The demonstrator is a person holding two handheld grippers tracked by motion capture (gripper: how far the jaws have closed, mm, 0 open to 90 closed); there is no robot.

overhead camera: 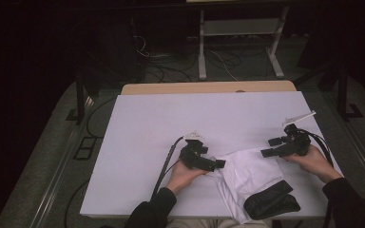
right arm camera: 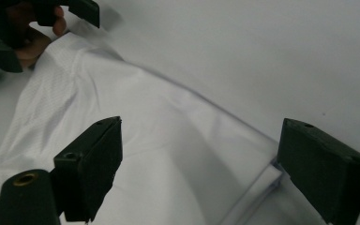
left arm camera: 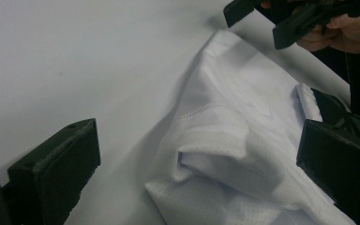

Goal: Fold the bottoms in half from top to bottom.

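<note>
A white mesh garment lies crumpled at the table's near right, with a black band at its near end. My left gripper is at the garment's left edge, open. In the left gripper view its jaws straddle a raised fold of the white cloth without closing on it. My right gripper hovers open at the garment's far right corner. In the right gripper view its jaws stand wide over the cloth, near a folded hem.
The white table top stretches bare to the left and the far side. A wooden edge runs along its back. Beyond it are floor cables and a metal stand. The garment's near end hangs at the front edge.
</note>
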